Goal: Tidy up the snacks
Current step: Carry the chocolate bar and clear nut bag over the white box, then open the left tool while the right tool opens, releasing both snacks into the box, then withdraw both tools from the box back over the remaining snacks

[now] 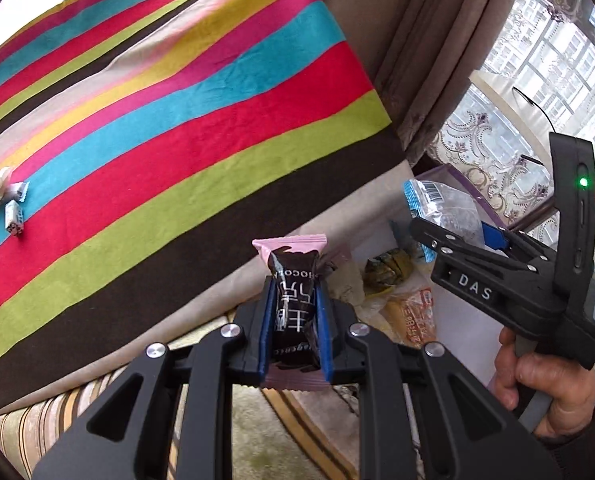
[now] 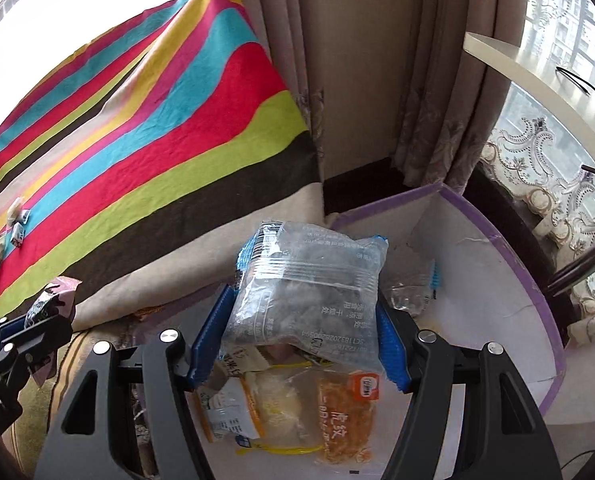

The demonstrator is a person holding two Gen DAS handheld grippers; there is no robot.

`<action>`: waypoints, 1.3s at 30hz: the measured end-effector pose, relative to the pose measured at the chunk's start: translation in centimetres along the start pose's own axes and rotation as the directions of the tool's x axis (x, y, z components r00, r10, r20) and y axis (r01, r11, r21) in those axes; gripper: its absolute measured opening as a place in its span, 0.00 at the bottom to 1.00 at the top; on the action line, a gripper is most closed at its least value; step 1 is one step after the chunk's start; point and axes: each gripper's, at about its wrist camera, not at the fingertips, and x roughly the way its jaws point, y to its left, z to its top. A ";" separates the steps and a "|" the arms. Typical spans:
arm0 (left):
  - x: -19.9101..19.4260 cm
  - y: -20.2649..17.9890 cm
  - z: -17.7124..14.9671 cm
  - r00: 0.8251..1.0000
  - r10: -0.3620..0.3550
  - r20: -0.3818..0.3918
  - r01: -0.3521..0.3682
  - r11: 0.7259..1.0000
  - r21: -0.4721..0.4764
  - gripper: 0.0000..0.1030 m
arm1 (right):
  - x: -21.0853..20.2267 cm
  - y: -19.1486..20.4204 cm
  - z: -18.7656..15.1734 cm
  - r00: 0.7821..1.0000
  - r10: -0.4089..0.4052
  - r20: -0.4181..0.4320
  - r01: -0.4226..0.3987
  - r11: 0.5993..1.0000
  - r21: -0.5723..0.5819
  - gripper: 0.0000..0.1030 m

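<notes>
My left gripper (image 1: 294,312) is shut on a dark chocolate snack with pink wrapper ends (image 1: 293,276), held upright over the edge of the striped cloth (image 1: 177,120). My right gripper (image 2: 303,316) is shut on a clear packet with blue edges (image 2: 305,280), its blue pads (image 2: 393,344) pressing the packet's sides above a white box with a purple rim (image 2: 537,288). In the left wrist view the right gripper (image 1: 449,236) and that clear packet (image 1: 441,200) show at the right, with a hand (image 1: 545,384) on the handle. The left gripper (image 2: 33,320) and chocolate snack (image 2: 49,300) appear at the right wrist view's left edge.
Inside the box lie an orange-printed snack bag (image 2: 347,416), a pale bun packet (image 2: 265,404) and other wrappers. Small wrapped candies (image 1: 13,212) rest on the striped cloth at far left. Beige curtains (image 2: 357,80), a lace curtain (image 2: 545,160) and a striped rug (image 1: 257,432) surround the spot.
</notes>
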 end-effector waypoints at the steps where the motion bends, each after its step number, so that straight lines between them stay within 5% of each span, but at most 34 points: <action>1: 0.1 -0.4 -0.1 1.000 -0.015 -0.007 0.015 1.000 0.006 0.18 | 0.0 -0.4 -0.1 1.000 -0.008 -0.002 0.008 1.000 0.006 0.63; 7: 0.7 -2.3 -0.6 0.997 -0.068 -0.043 0.070 0.996 0.047 0.21 | -0.2 -1.6 -0.4 0.999 -0.039 -0.011 0.040 0.999 0.026 0.65; 11: 0.9 -2.6 -0.7 0.994 -0.092 -0.058 0.096 0.993 0.069 0.48 | -0.3 -1.8 -0.5 0.997 -0.074 -0.006 0.074 0.997 0.020 0.74; 13: 0.9 -2.7 -0.7 0.994 -0.091 -0.053 0.094 0.994 0.061 0.53 | -0.7 -1.8 -0.4 0.997 -0.077 0.004 0.077 0.997 0.022 0.76; 27: -0.6 -0.9 -0.7 0.998 -0.067 0.004 0.067 0.998 0.010 0.55 | -1.3 1.2 0.3 0.999 -0.049 0.011 0.049 0.999 -0.012 0.84; 39: -2.9 6.8 -1.0 0.997 0.032 0.075 -0.020 0.987 -0.161 0.56 | -1.4 7.9 0.8 1.000 0.029 -0.005 -0.029 0.993 -0.114 0.84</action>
